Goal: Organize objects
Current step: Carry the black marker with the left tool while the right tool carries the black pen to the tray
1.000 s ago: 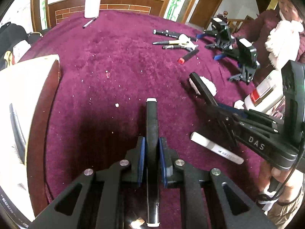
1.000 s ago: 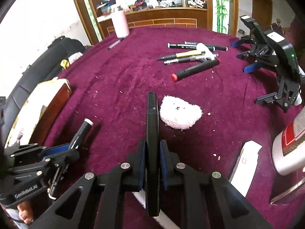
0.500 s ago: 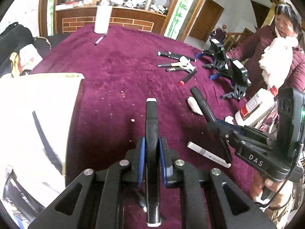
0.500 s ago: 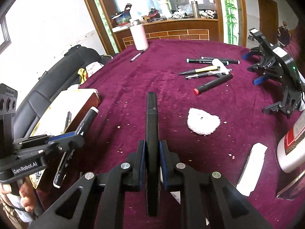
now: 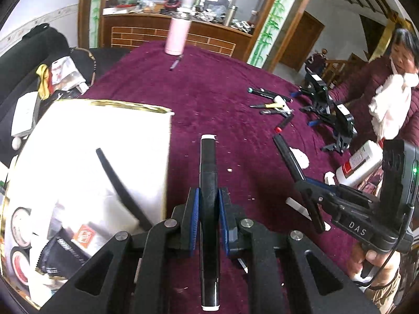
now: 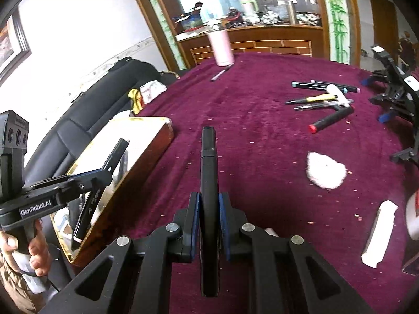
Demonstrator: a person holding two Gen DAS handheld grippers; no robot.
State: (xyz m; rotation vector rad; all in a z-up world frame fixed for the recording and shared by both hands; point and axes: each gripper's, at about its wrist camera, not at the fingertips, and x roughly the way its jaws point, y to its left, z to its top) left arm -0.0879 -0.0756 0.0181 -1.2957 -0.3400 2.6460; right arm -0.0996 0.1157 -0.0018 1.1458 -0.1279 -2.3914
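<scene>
My left gripper (image 5: pixel 208 204) is shut on a black marker with white ends (image 5: pixel 208 167), which points forward over the maroon tablecloth, just right of an open white-lined box (image 5: pixel 104 141). My right gripper (image 6: pixel 208 209) is shut on an all-black marker (image 6: pixel 208 157), held above the cloth to the right of the same box (image 6: pixel 146 133). In the right wrist view the left gripper (image 6: pixel 104 170) hangs over the box's near edge. The right gripper (image 5: pixel 306 191) shows at the right of the left wrist view. The box holds tape rolls and a black pen.
Several pens (image 6: pixel 322 99) and a red-capped marker (image 6: pixel 330 119) lie at the far right, a white fluffy pad (image 6: pixel 324 170) nearer. A pink tumbler (image 6: pixel 222 47) stands at the back. Spare grippers (image 5: pixel 340 123), a white bottle (image 5: pixel 358 162) and a person in a maroon jacket (image 5: pixel 387 91) are at the right.
Both grippers have risen and drifted left with their markers. The box has come much further into the left wrist view, and its contents now show.
</scene>
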